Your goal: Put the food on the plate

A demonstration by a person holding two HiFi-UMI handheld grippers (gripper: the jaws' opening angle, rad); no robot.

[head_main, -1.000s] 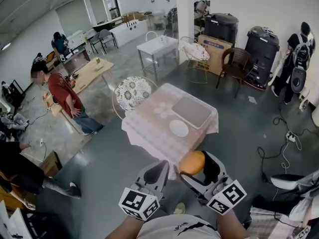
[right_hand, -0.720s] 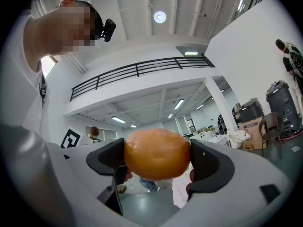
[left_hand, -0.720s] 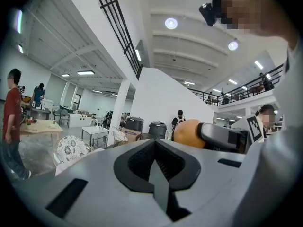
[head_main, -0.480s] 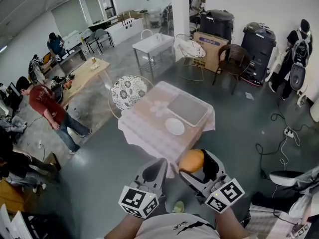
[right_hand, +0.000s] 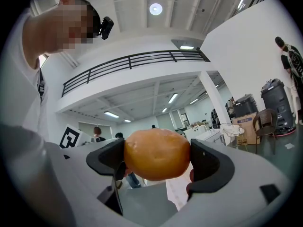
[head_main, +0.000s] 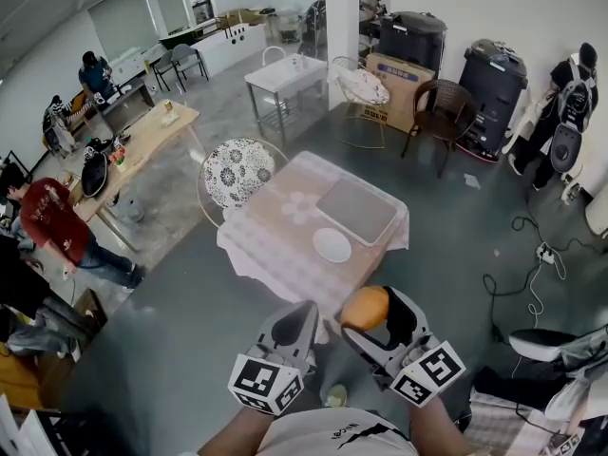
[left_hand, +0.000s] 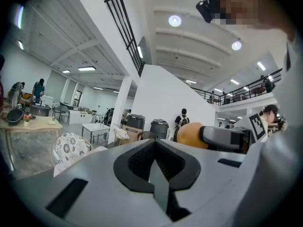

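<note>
My right gripper [head_main: 372, 317] is shut on a round orange bun [head_main: 366, 307], held up close to my body; in the right gripper view the bun [right_hand: 157, 154] fills the gap between both jaws. My left gripper [head_main: 296, 331] hangs beside it, shut and empty; in the left gripper view its jaws [left_hand: 158, 174] meet with nothing between. A small white plate [head_main: 332, 245] lies on the pink-clothed table [head_main: 275, 245] ahead, well away from both grippers. The bun also shows in the left gripper view [left_hand: 189, 135].
A grey tray [head_main: 356, 208] lies on the table behind the plate. A patterned round chair [head_main: 234, 169] stands at the table's left. A wicker chair [head_main: 446, 112], black bins [head_main: 499, 84] and floor cables [head_main: 532, 255] are to the right. People stand far left.
The table and plate have shifted slightly left and up in the head view. The person in the red shirt has walked left. Both grippers keep their pose, bun still held.
</note>
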